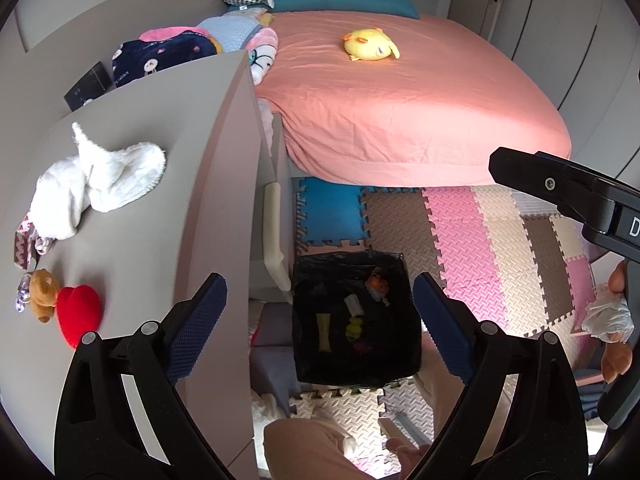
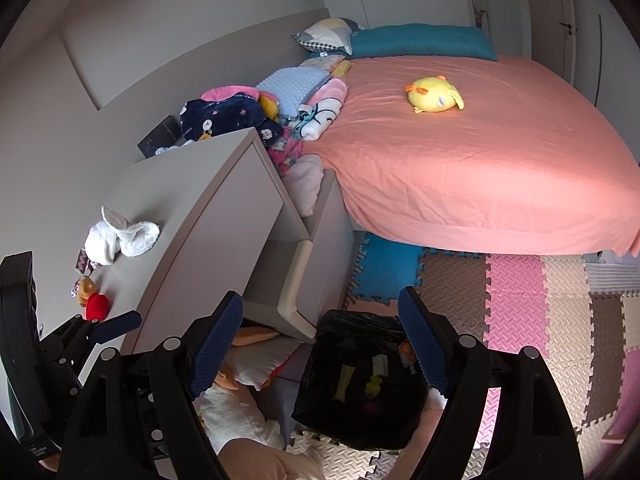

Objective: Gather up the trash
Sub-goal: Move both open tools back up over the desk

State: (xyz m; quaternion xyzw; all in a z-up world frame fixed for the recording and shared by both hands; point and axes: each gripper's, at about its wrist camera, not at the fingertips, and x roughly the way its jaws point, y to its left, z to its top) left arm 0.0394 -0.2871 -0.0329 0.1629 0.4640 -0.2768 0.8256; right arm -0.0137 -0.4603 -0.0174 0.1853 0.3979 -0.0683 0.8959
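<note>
A bin lined with a black bag [image 1: 354,316] stands on the foam floor mats below me, with several small scraps inside; it also shows in the right wrist view [image 2: 362,384]. My left gripper [image 1: 320,320] is open and empty above the bin. My right gripper [image 2: 320,344] is open and empty, also above the bin. The right gripper's body [image 1: 568,196] shows at the right edge of the left wrist view. A crumpled white tissue [image 1: 608,314] sits by the hand there.
A grey dresser top [image 1: 132,240] at left holds a white cloth [image 1: 96,184], a small bear with a red heart [image 1: 68,304] and a patterned packet [image 1: 26,240]. A pink bed [image 1: 400,96] with a yellow plush [image 1: 370,44] fills the back. Cushions lie beside the bin [image 2: 256,360].
</note>
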